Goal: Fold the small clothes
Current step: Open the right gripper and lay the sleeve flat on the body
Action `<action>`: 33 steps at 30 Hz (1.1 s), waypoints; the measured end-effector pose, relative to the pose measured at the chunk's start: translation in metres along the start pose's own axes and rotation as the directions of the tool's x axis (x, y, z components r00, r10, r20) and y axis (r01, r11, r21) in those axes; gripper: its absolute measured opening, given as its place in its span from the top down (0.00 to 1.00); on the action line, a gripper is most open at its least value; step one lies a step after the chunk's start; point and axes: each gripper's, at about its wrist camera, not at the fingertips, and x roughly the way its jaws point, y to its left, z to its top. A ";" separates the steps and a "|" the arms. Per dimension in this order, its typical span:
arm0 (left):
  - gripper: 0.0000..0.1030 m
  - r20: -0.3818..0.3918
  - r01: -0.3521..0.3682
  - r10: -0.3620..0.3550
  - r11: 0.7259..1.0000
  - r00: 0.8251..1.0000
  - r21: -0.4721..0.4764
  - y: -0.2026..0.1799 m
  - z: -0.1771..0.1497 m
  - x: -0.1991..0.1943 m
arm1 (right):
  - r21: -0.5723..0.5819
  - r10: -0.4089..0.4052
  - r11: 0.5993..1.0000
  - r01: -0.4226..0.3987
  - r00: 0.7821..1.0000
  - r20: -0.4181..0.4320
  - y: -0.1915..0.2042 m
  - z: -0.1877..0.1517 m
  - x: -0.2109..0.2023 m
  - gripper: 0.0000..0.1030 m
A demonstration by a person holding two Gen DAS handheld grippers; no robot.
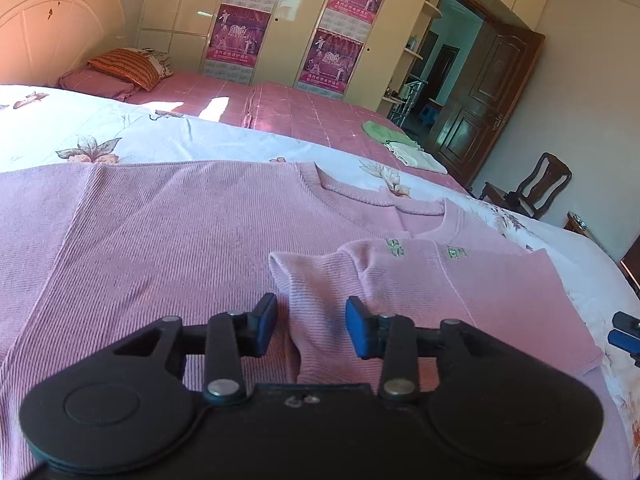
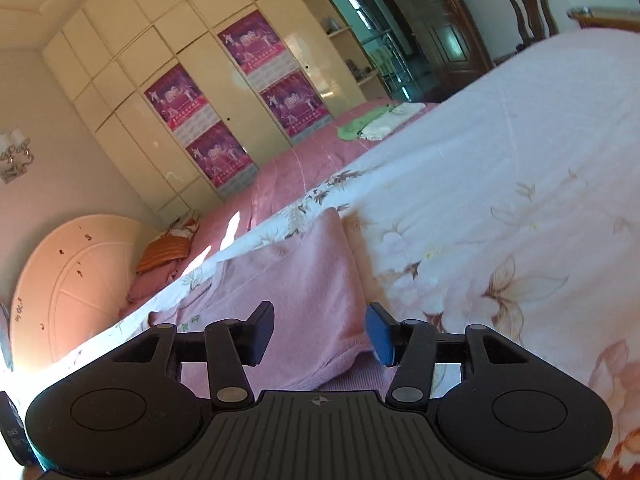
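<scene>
Left wrist, small shirt (image 1: 460, 300) hem between open hand-held gripper (image 1: 311, 326)

Our left gripper (image 1: 311, 326) and right gripper (image 2: 320, 332) are black, with blue finger pads (image 1: 358, 330) and silver screws (image 1: 222, 387).

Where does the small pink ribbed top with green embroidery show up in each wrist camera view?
Left wrist: small pink ribbed top, lower centre-right, lying on a larger pink knit sweater.
Right wrist: lower centre, between the open jaws.
Shared landmark: the green cloth on the pink bedspread.
</scene>
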 end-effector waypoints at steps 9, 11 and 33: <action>0.88 0.009 -0.045 0.045 0.997 0.999 0.066 -0.008 0.000 -0.001 | -0.208 -0.115 0.974 0.093 0.988 -0.098 0.005 -0.013 0.055 0.76; 0.75 0.010 -0.070 0.069 0.995 0.998 0.076 -0.006 -0.002 0.000 | -0.222 -0.112 0.971 0.087 0.988 -0.103 0.005 -0.010 0.058 0.76; 0.40 0.084 -0.118 0.100 0.964 0.991 0.237 -0.052 0.001 -0.008 | -0.386 -0.084 0.922 0.035 0.990 -0.110 0.028 0.049 0.146 1.00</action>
